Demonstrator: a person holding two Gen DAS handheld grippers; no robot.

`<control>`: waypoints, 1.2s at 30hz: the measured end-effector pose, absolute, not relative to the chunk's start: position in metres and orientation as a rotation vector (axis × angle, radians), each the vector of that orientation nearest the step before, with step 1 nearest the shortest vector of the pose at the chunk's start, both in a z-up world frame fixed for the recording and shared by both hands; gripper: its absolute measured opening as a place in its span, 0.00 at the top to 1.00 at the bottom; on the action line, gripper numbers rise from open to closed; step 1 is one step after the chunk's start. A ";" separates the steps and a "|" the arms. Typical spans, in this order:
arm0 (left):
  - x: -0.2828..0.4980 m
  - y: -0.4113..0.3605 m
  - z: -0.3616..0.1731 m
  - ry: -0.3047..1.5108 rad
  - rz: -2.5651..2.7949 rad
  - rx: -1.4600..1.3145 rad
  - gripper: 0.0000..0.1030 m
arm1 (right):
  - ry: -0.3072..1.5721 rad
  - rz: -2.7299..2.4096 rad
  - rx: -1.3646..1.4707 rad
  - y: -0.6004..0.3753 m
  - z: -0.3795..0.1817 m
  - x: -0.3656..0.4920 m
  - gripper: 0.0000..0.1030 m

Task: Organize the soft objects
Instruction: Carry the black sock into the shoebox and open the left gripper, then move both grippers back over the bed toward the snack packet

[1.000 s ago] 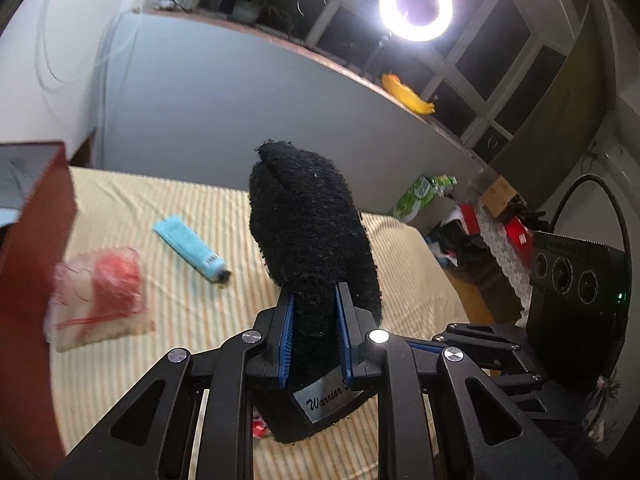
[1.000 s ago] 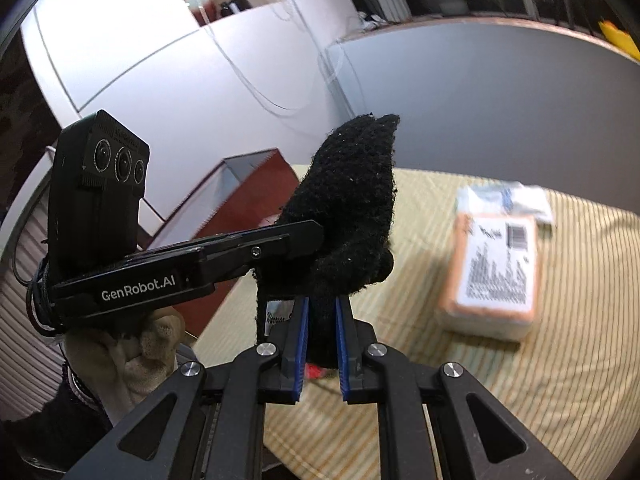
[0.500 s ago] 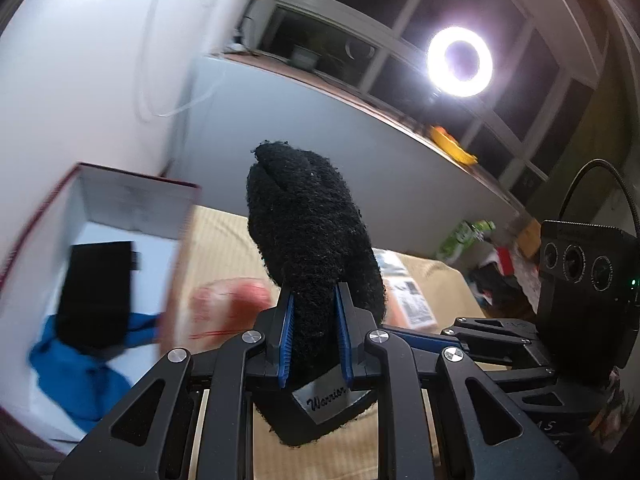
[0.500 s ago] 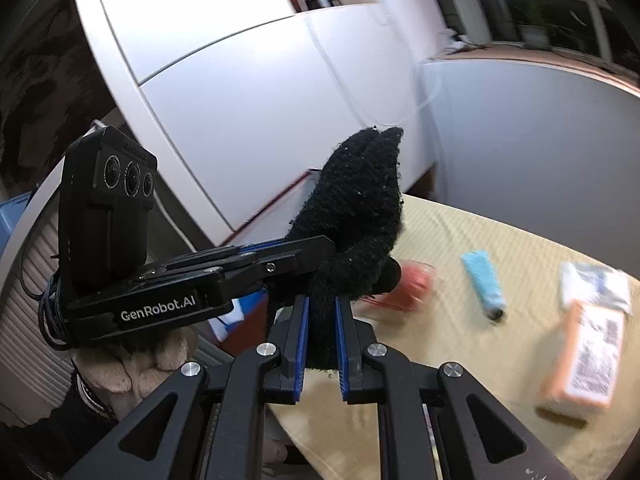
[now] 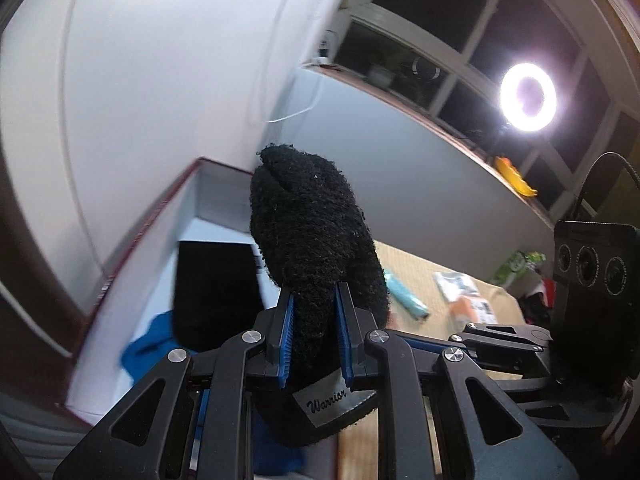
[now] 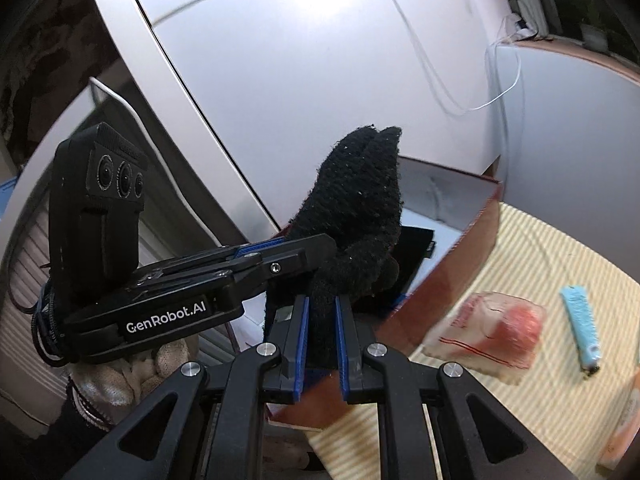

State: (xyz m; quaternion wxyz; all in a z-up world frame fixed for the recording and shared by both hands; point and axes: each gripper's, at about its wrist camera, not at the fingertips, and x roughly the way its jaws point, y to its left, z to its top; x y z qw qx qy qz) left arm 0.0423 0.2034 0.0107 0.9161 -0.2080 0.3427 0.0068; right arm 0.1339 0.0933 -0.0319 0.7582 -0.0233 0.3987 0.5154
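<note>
Both grippers, left (image 5: pixel 312 336) and right (image 6: pixel 320 334), are clamped on the same black sock (image 5: pixel 312 240), my fingers pinching its lower part from two sides. A second ago the striped table (image 6: pixel 532 280) filled my views; now I have swung over to the red box (image 6: pixel 460 264), and its white inside shows a black cloth (image 5: pixel 216 288) and a blue cloth (image 5: pixel 148 344) already lying there. I judge that means the sock is nearly at its drop spot, held in the air over the box's near edge. Its long axis runs away from my fingers, rounded end pointing up and forward, label end hanging below.
</note>
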 end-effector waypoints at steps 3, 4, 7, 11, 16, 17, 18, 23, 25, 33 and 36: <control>0.043 0.209 0.004 0.714 0.043 -0.427 0.84 | 0.886 1.121 -0.067 0.109 -0.041 0.132 0.89; 0.043 0.210 0.001 0.716 0.055 -0.426 0.84 | 0.892 1.122 -0.073 0.111 -0.045 0.133 0.89; 0.046 0.211 -0.004 0.727 0.088 -0.414 0.83 | 0.907 1.118 -0.084 0.117 -0.051 0.135 0.85; 0.046 0.210 -0.010 0.734 0.128 -0.404 0.79 | 0.910 1.099 -0.086 0.113 -0.053 0.136 0.71; 0.044 0.210 -0.013 0.727 0.139 -0.389 0.61 | 0.889 1.079 -0.067 0.093 -0.052 0.130 0.41; 0.043 0.208 -0.013 0.724 0.142 -0.378 0.61 | 0.887 1.074 -0.066 0.088 -0.052 0.129 0.41; 0.043 0.205 -0.012 0.723 0.141 -0.368 0.61 | 0.886 1.067 -0.065 0.082 -0.053 0.128 0.41; 0.039 0.195 -0.008 0.708 0.129 -0.357 0.61 | 0.870 1.034 -0.039 0.053 -0.050 0.131 0.39; 0.038 0.190 -0.006 0.704 0.115 -0.356 0.61 | 0.861 1.015 -0.020 0.035 -0.049 0.131 0.37; 0.028 0.164 0.001 0.677 0.064 -0.359 0.51 | 0.793 0.898 0.019 -0.046 -0.041 0.126 0.37; 0.024 0.153 0.000 0.670 0.035 -0.373 0.50 | 0.766 0.848 0.048 -0.081 -0.038 0.125 0.37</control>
